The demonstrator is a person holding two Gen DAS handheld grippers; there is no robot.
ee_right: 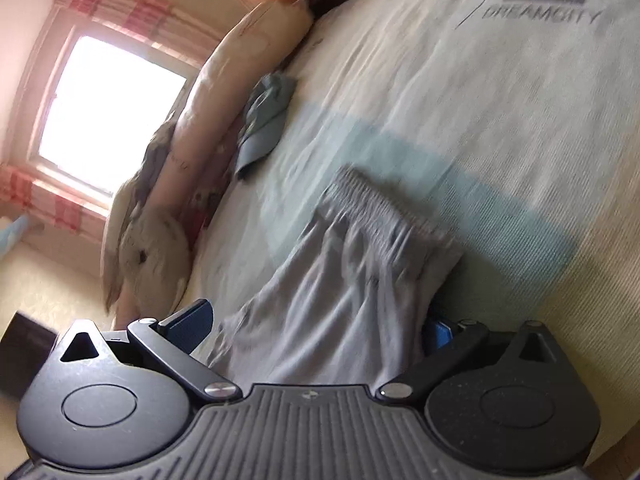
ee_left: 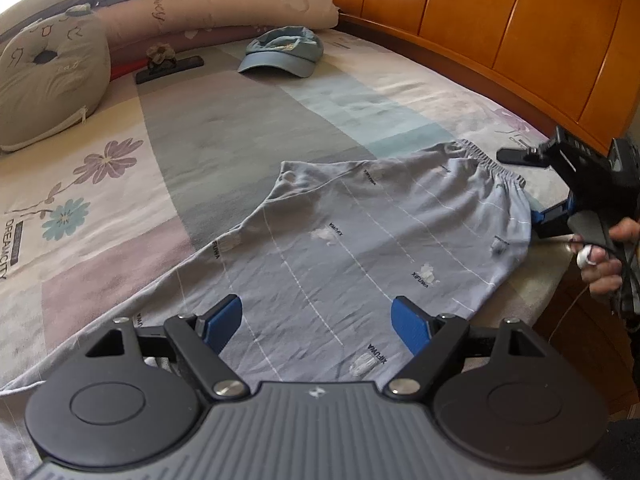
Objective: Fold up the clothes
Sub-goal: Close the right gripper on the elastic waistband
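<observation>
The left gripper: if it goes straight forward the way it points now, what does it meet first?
Most likely the grey pyjama trousers: the left gripper is open, low over them, and the cloth fills the line ahead. Beyond lies bare bedsheet. Its height over the cloth is unclear.

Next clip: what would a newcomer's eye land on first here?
Probably the grey printed shorts spread flat across the bed sheet, with the open left gripper hovering over their near end. At the right, the right gripper sits at the shorts' waistband side, fabric lying between its open fingers in its own blurred view. Behind, a blue cap lies near the pillows.
</observation>
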